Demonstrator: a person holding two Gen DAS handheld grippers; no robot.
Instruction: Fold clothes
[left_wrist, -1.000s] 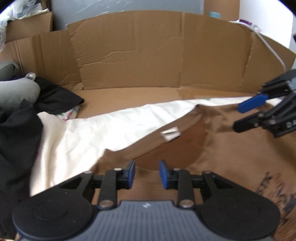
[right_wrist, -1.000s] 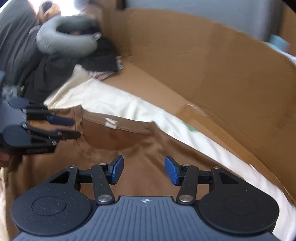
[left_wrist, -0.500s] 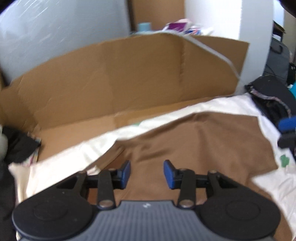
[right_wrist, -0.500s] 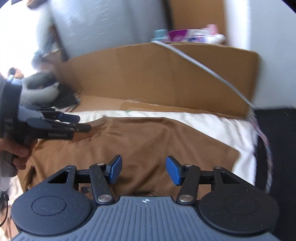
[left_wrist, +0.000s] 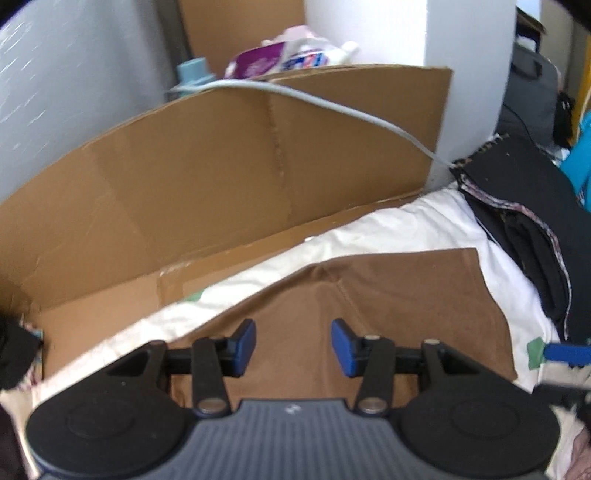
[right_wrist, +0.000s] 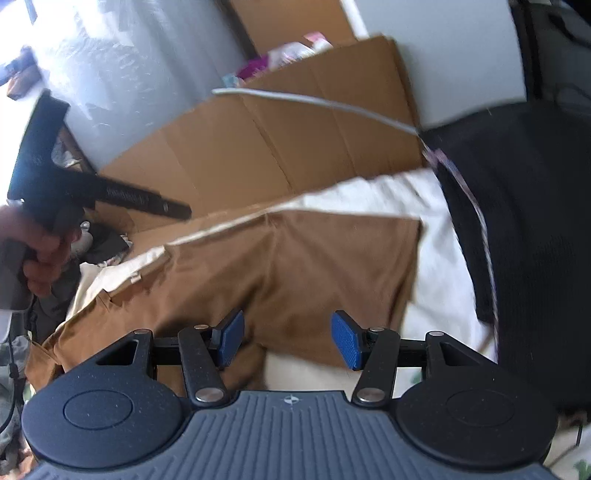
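Above the brown shirt (left_wrist: 388, 295) on the white sheet (left_wrist: 424, 221), both grippers, left gripper (left_wrist: 293, 341) and right gripper (right_wrist: 288, 338), hover half-open and empty, probably moving toward its sleeve or hem, which they must pinch next.

Brown garment (left_wrist: 388, 295), plain, of a uniform mid-brown, lying on a cream-white sheet (left_wrist: 417, 225) that bears scattered green marks (one beside the garment's edge). Backdrop: tan cardboard (left_wrist: 221, 166), unprinted, crossed by a pale grey cord (left_wrist: 332, 107). At the far side, a black fabric pile (left_wrist: 532, 221) edged with a narrow multicoloured trim. Left gripper (left_wrist: 293, 341) and right gripper (right_wrist: 287, 338): black linkages, dark grey ribbed bodies, blue pads (right_wrist: 345, 339). Above the cardboard, a light teal container (left_wrist: 195, 70) and purple-and-white packaging (left_wrist: 258, 62).
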